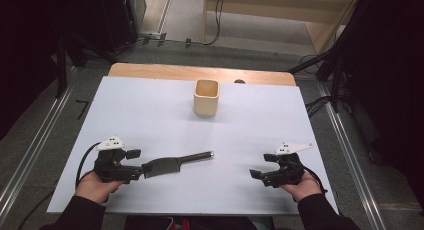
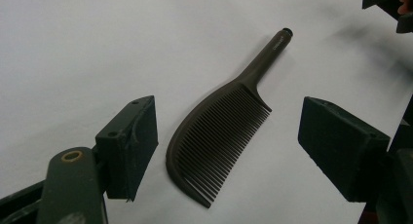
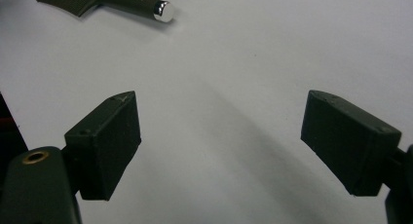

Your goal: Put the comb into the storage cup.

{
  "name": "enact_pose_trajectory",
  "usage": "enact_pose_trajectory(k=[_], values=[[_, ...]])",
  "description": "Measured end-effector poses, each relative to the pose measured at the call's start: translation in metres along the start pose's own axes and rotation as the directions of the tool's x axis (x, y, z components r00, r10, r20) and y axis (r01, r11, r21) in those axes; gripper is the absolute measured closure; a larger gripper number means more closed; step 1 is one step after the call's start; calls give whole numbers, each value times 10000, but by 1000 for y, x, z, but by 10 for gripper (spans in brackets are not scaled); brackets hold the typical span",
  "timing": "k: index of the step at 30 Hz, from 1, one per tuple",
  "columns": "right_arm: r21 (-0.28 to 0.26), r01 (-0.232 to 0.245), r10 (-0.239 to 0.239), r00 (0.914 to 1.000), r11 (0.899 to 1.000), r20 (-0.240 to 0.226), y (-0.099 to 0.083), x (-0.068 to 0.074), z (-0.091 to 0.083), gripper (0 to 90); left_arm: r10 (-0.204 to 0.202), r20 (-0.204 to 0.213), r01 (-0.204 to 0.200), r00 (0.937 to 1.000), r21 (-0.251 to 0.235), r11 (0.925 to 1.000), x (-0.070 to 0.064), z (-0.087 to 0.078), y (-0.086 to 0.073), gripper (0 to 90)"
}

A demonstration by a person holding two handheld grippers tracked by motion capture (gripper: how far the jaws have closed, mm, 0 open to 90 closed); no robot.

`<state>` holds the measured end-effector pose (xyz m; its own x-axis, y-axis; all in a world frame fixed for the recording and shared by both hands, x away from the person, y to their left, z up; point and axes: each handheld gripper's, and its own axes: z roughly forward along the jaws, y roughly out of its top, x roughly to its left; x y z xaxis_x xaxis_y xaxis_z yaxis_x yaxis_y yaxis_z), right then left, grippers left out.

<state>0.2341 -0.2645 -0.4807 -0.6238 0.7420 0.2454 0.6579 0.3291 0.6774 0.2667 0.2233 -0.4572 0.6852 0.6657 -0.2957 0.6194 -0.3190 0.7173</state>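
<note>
A dark brown comb point(image 1: 170, 164) lies flat on the white table sheet point(image 1: 150, 115), its handle pointing right toward the middle. My left gripper point(image 1: 139, 161) stands open at the comb's toothed end; in the left gripper view the comb point(image 2: 216, 136) lies between the two spread jaws without touching either. My right gripper point(image 1: 262, 166) rests open near the front right, nothing between its jaws. The right gripper view catches the comb's handle tip point(image 3: 160, 10) far off at the top left. A beige square cup point(image 1: 206, 97) stands upright toward the back centre.
The wooden table edge point(image 1: 150, 70) shows behind the white sheet. Metal floor rails point(image 1: 30, 150) run along both sides, and cables point(image 1: 320, 105) lie on the floor at the right. Bare sheet lies between the cup and the comb.
</note>
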Motion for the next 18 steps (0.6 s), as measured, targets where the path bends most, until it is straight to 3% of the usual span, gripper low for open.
enact_pose_trajectory(k=[9,18], values=[[42,-7,7,10000,10000,11,1,0,1,130,-17,-6,17,10000,10,10000,0,0,0,229],[-48,125,-126,9994,9999,-307,15,-1,7,134,-10,-24,10,10000,14,10000,1,0,0,229]])
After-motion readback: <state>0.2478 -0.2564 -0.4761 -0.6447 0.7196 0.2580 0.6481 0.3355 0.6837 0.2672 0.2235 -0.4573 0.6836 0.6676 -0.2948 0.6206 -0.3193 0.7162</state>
